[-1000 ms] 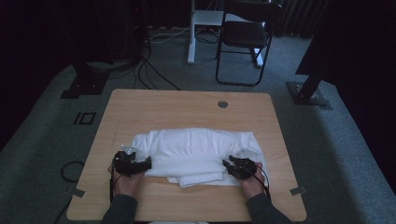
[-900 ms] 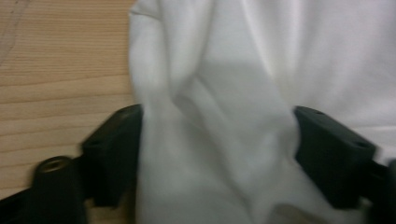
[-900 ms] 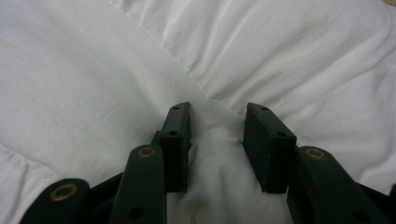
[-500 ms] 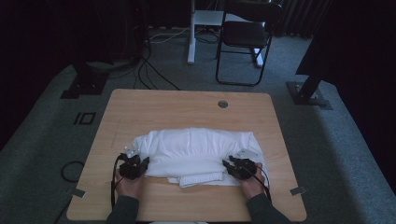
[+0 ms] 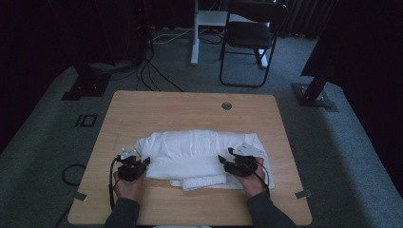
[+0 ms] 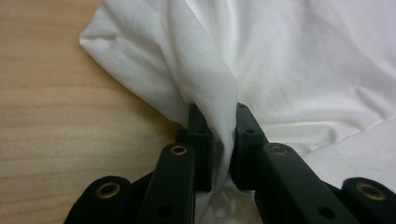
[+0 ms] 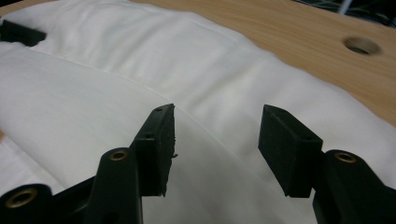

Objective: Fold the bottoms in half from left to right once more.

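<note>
1. A white garment [image 5: 199, 154], folded into a broad bundle, lies on the wooden table [image 5: 190, 107], nearer the front edge than the back and roughly centred between the left and right edges.
2. Its long axis runs left to right, parallel to the table's front edge. A narrower folded strip pokes out from under it toward the front edge, just right of the middle.
3. The left gripper [image 6: 219, 135] sits at the bundle's left end. Its jaws have just been closing and are now clamped on a pinch of the white cloth, which bunches up between the pads.
4. The right gripper [image 7: 215, 144] sits at the bundle's right end. Its jaws have just been opening and stand apart above the fabric, with nothing pressed between them.
5. The cloth looks light, thin and limp. It will likely sag and drape from any held point rather than keep its shape, and its layers may slide over one another.
6. Because it is so soft, a hold at an end or corner fold, through several layers at once, seems safest. A shallow pinch of one layer could slip out or pull the fold open.
7. With the left end held, a matching hold at the right end would keep the long axis level when lifted.
</note>
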